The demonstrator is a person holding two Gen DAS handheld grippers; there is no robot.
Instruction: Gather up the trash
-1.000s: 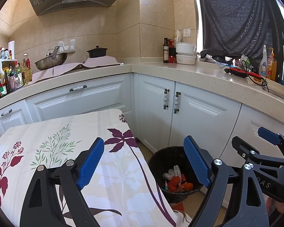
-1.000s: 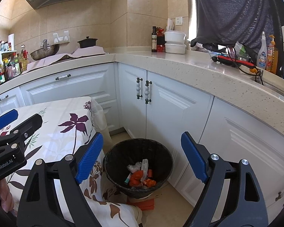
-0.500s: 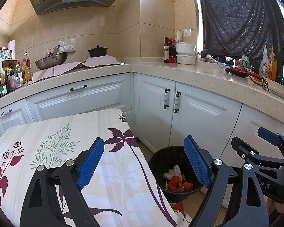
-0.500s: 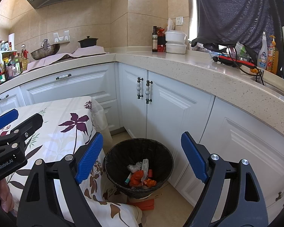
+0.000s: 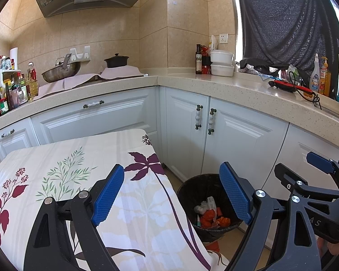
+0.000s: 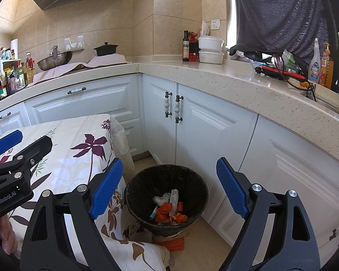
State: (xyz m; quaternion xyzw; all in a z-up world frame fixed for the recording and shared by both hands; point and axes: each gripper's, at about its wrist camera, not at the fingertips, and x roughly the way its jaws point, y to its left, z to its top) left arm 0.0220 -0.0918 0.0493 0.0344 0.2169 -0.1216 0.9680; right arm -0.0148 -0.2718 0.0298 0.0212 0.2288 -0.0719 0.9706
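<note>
A black lined trash bin [image 6: 144,185] stands on the floor by the white corner cabinets; it also shows in the left wrist view [image 5: 187,187]. Orange and white trash [image 6: 169,210] lies inside it, seen too in the left wrist view [image 5: 211,214]. An orange scrap [image 6: 173,242] lies on the floor by the bin's base. My right gripper [image 6: 167,189] is open and empty, above the bin. My left gripper [image 5: 171,194] is open and empty, over the right edge of the floral-cloth table [image 5: 79,162].
White cabinets [image 6: 212,131] wrap the corner under a beige counter [image 6: 214,72]. The counter holds white containers [image 6: 210,49], a bottle [image 6: 186,46], a red tool with a cord [image 6: 280,73], a wok [image 6: 55,59] and a pot [image 6: 105,49]. The table [image 6: 63,142] stands left of the bin.
</note>
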